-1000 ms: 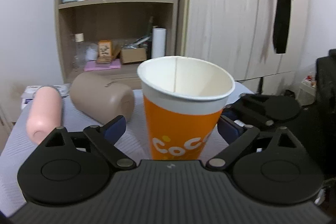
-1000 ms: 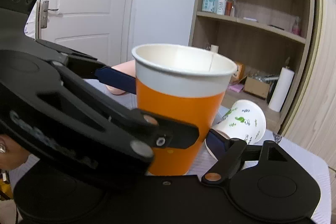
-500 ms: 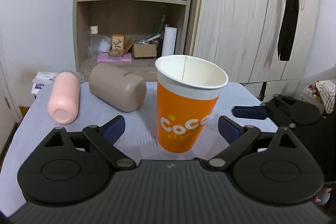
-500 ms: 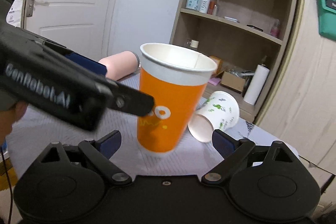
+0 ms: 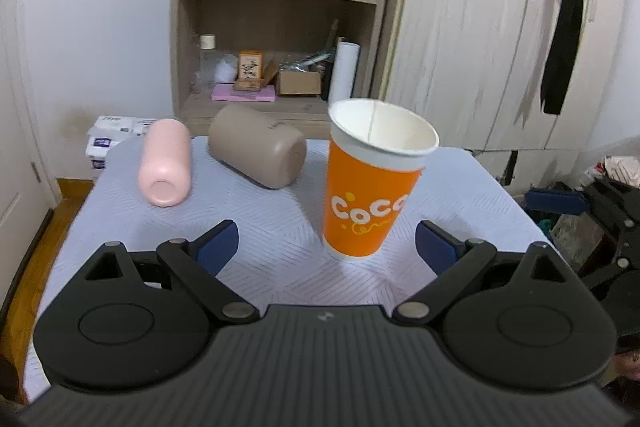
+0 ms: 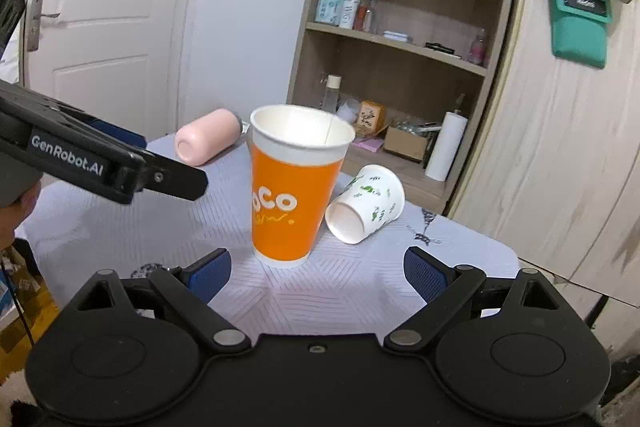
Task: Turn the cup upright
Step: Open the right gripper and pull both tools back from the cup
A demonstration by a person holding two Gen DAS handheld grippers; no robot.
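An orange paper cup (image 5: 370,183) with white "Coco" lettering stands upright on the table, mouth up; it also shows in the right wrist view (image 6: 294,183). My left gripper (image 5: 326,245) is open and empty, drawn back from the cup. My right gripper (image 6: 316,269) is open and empty, also back from the cup. A white cup with green print (image 6: 366,203) lies on its side just right of the orange cup. A pink cup (image 5: 166,161) and a tan cup (image 5: 256,145) lie on their sides farther back.
The table (image 5: 260,247) has a pale patterned cloth. A wooden shelf unit (image 5: 280,27) and cupboard doors (image 5: 480,47) stand behind it. The other gripper's black body (image 6: 96,159) reaches in from the left of the right wrist view. A white door (image 6: 108,27) is at the left.
Both grippers have let go of the orange cup and pulled back from it. The cup stays standing upright on the table.
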